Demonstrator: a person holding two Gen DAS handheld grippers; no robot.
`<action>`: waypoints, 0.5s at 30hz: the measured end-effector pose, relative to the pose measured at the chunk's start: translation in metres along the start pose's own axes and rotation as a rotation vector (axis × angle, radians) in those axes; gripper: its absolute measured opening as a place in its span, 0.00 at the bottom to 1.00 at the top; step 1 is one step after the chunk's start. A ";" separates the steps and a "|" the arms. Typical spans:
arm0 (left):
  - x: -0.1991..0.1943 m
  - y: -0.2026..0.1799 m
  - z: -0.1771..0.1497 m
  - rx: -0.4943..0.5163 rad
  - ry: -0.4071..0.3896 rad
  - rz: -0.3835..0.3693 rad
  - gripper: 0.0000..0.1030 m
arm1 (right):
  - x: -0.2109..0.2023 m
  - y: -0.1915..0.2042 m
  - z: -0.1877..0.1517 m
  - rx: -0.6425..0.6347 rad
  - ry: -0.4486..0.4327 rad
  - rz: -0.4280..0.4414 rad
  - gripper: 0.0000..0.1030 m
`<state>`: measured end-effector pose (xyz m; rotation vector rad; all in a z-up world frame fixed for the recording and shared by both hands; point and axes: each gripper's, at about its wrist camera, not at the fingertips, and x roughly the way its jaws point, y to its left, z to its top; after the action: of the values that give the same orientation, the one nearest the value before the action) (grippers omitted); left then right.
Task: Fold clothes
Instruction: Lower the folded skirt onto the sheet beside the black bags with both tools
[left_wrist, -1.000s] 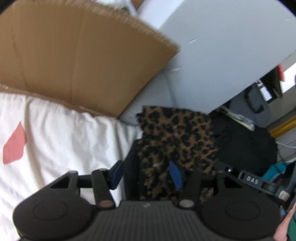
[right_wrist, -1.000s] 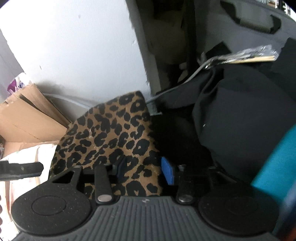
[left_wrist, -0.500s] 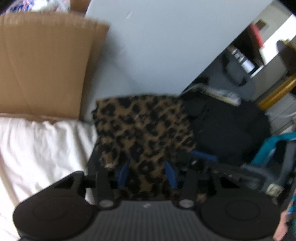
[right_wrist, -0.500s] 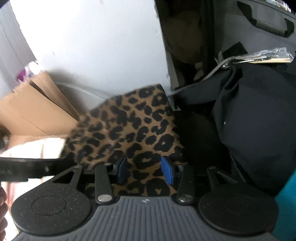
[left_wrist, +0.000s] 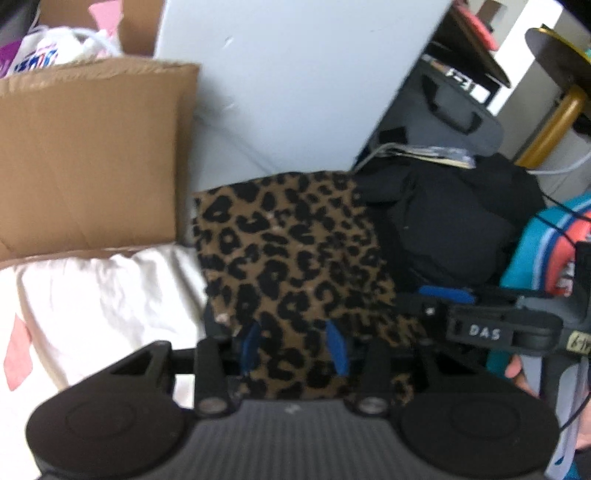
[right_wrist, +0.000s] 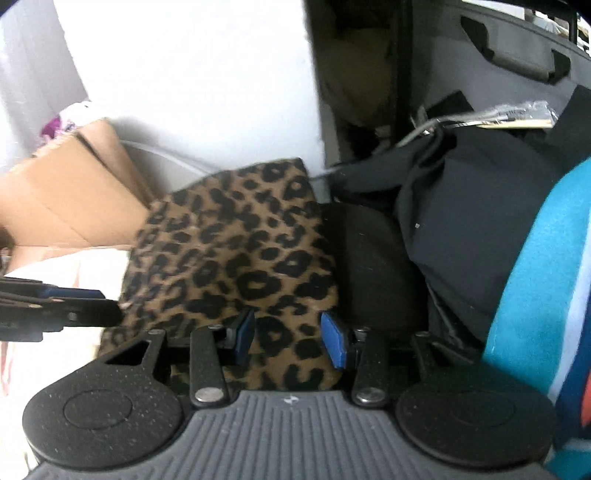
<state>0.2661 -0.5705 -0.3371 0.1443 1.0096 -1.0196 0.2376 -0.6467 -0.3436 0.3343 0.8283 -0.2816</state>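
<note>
Left wrist view. We list a leopard-print garment (left_wrist: 295, 258), folded to a rough rectangle, lying at the edge of a white bedsheet (left_wrist: 96, 295) and running up toward a pale wall panel (left_wrist: 295, 81). Our left gripper (left_wrist: 294, 349) stands about half open, with the near edge of the print cloth between its blue pads (left_wrist: 337, 350); whether the pads press the cloth we cannot tell. A cardboard box flap (left_wrist: 92, 166) stands left of the garment; a heap of black clothing (left_wrist: 450, 229) lies to its right. The right gripper (left_wrist: 443, 295) reaches in from the right at the garment's right edge.

Right wrist view. We list the same garment (right_wrist: 236, 251) between the box flap (right_wrist: 66, 195) and the black clothing (right_wrist: 480, 236). Our right gripper (right_wrist: 291, 338) is likewise about half open over the garment's near right corner, cloth between its pads; grip unclear. The left gripper (right_wrist: 85, 306) enters at the garment's left edge.
</note>
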 end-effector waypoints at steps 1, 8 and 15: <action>-0.002 -0.004 -0.001 0.010 -0.002 -0.007 0.41 | -0.001 0.005 0.001 -0.007 -0.002 0.009 0.46; 0.002 -0.015 -0.013 0.025 0.021 -0.027 0.41 | 0.002 0.030 -0.008 -0.055 0.032 0.036 0.46; 0.021 0.001 -0.037 -0.056 0.077 0.000 0.41 | 0.013 0.032 -0.030 -0.028 0.069 0.039 0.46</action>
<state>0.2469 -0.5640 -0.3745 0.1380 1.1074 -0.9904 0.2380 -0.6070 -0.3663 0.3348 0.8920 -0.2232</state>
